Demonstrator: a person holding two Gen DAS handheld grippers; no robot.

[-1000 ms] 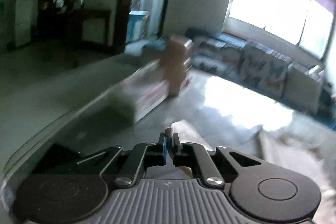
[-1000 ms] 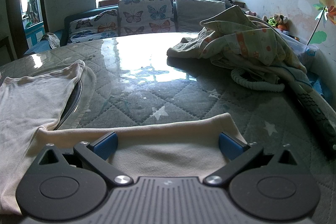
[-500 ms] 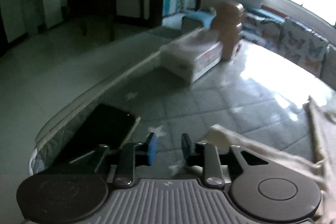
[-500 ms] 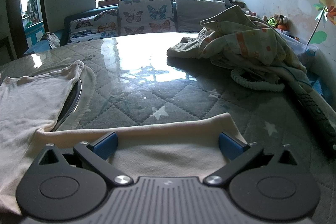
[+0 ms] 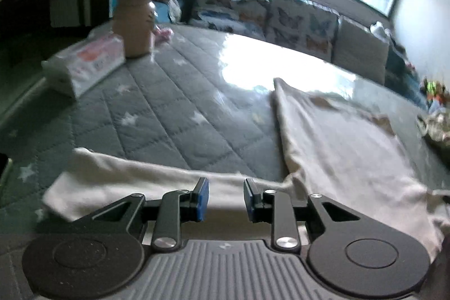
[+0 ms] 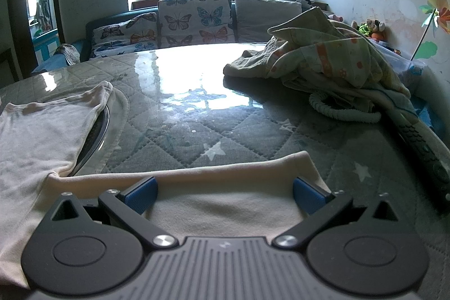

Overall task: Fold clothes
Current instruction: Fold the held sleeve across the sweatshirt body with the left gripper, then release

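Observation:
A cream long-sleeved top (image 5: pixel 337 137) lies flat on the grey quilted, star-printed table (image 5: pixel 168 108). Its left sleeve (image 5: pixel 126 176) stretches out to the side, and my left gripper (image 5: pixel 223 194) hovers at that sleeve's near edge with its jaws apart and nothing pinched between the blue pads. In the right wrist view the body of the top (image 6: pixel 33 137) lies at the left and its right sleeve (image 6: pixel 225 204) runs across the front. My right gripper (image 6: pixel 225 190) stands wide open over that sleeve, one pad near each edge.
A tissue pack (image 5: pixel 84 63) and a brown bottle (image 5: pixel 135 21) stand at the table's far left. A heap of patterned clothes (image 6: pixel 332 61), a white cord loop (image 6: pixel 337 111) and a dark remote (image 6: pixel 422 148) lie at the right. Butterfly cushions (image 6: pixel 194 18) line the sofa behind.
The left gripper went from shut to open and swung right and down, from facing the room to the cream sleeve. The right gripper and its view are unchanged.

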